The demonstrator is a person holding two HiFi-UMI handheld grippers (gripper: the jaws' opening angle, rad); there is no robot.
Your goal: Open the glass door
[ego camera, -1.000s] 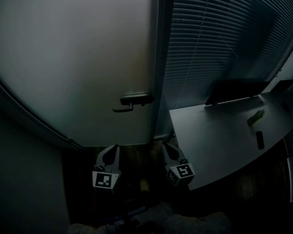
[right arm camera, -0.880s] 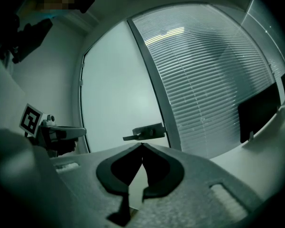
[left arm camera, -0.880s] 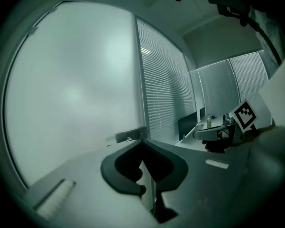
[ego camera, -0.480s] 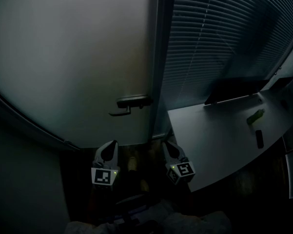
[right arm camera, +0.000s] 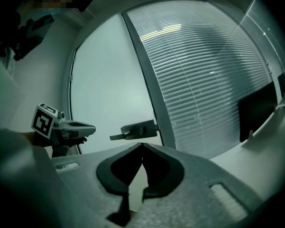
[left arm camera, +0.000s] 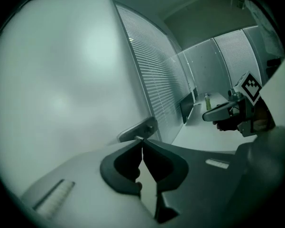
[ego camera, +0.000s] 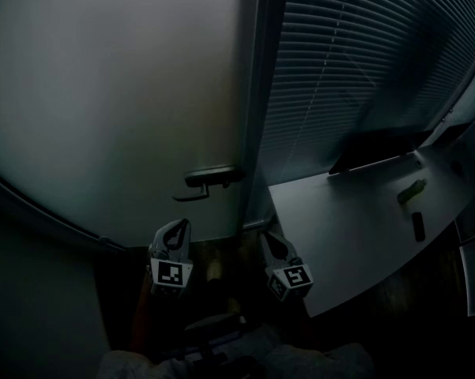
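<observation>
The frosted glass door [ego camera: 118,93] fills the left of the head view, with its dark lever handle [ego camera: 209,178] at its right edge, beside the door frame [ego camera: 257,93]. My left gripper [ego camera: 179,227] is shut and empty, low in front of the door, below and slightly left of the handle. My right gripper [ego camera: 267,237] is also shut and empty, below the frame next to the desk corner. In the left gripper view the handle [left arm camera: 138,128] sits just past the shut jaw tips [left arm camera: 142,140], apart from them. The right gripper view shows the handle [right arm camera: 135,128] ahead of its tips [right arm camera: 142,145].
A window wall with closed blinds [ego camera: 356,61] stands to the right of the door. A grey desk [ego camera: 340,235] juts in at right, carrying a dark monitor [ego camera: 379,142], a green object [ego camera: 412,190] and a small dark object [ego camera: 418,226]. A dark wall [ego camera: 39,306] lies at lower left.
My left gripper has moved up toward the door and rolled a little. The right gripper has edged toward the door too. The handle now lies lower and further left in the head view.
</observation>
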